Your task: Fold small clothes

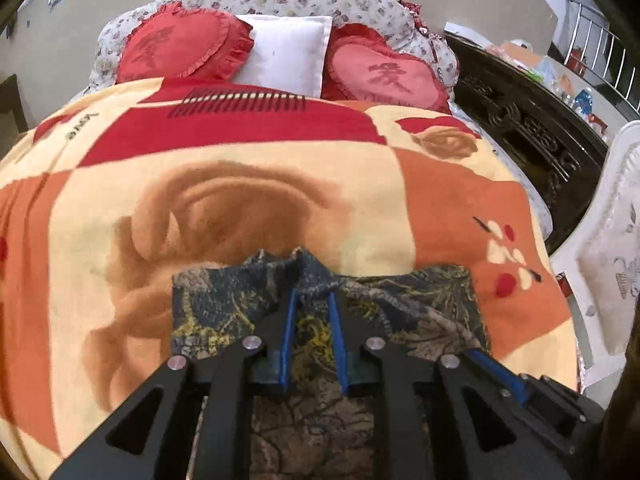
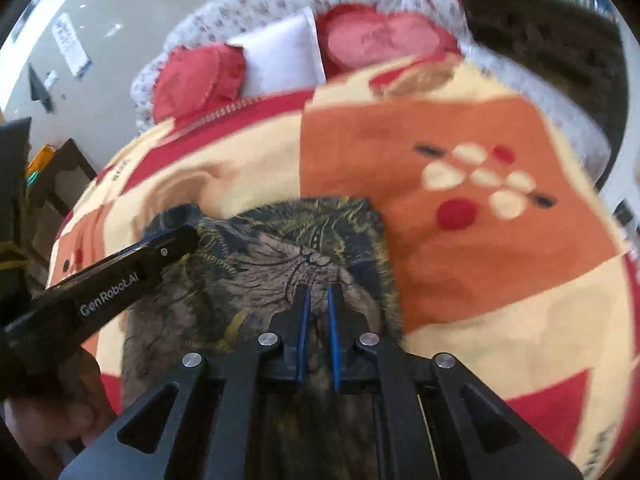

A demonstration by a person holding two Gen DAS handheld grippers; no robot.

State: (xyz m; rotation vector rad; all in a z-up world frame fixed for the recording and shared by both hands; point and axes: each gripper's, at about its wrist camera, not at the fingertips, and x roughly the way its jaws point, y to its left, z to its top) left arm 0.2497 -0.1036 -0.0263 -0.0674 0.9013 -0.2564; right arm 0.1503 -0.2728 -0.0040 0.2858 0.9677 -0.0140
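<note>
My left hand-held gripper (image 1: 312, 292) covers the middle of the patterned garment (image 1: 420, 304), whose near part runs under its frame. From my right wrist, the bed's head end with the pillows (image 2: 280, 52) is smeared by motion.

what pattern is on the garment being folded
Dark blue with yellow-brown leafy print garment; clearest in the right wrist view.
</note>
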